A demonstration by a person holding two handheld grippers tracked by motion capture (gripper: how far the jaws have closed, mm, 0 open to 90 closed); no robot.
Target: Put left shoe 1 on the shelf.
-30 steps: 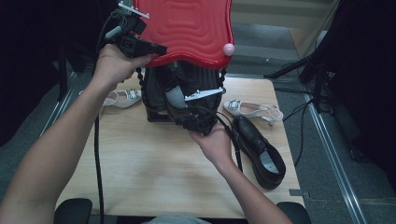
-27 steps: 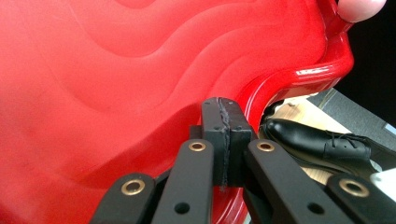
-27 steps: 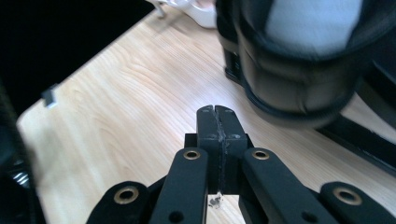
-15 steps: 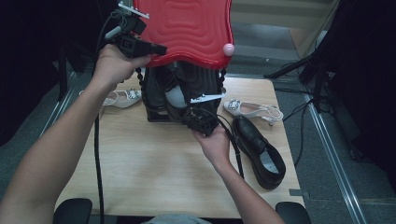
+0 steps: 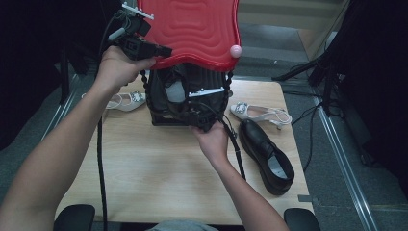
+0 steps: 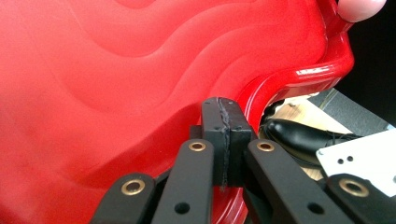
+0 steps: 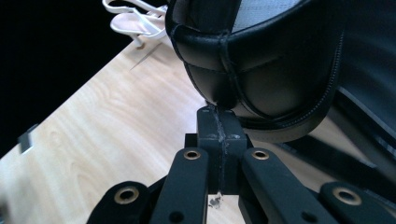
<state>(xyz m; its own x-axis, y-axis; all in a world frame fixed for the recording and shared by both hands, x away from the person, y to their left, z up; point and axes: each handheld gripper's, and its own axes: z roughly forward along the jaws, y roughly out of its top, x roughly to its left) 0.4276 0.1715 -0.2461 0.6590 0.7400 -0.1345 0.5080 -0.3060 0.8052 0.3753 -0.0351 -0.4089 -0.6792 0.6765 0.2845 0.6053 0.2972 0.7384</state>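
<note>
At the box, left tongs (image 5: 163,50) pinch the red lid (image 5: 192,29); right tongs (image 7: 219,112) pinch a black shoe (image 7: 261,70).

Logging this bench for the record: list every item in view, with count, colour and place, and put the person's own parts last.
Lid: one, glossy red with a wavy surface, raised at the table's far edge.
Knob: one, pink, at the lid's right corner.
Case: one, black, open, under the lid.
Shoe inside the case: one, black.
Shoe on the table: one, black, right of the case.
Sandals: two, white, one left and one right of the case.
Table: one, light wood.
Left gripper: black, jaws closed at the lid's edge.
Right gripper: black, jaws closed below the black shoe's heel.
Forearms: two, left and right.
</note>
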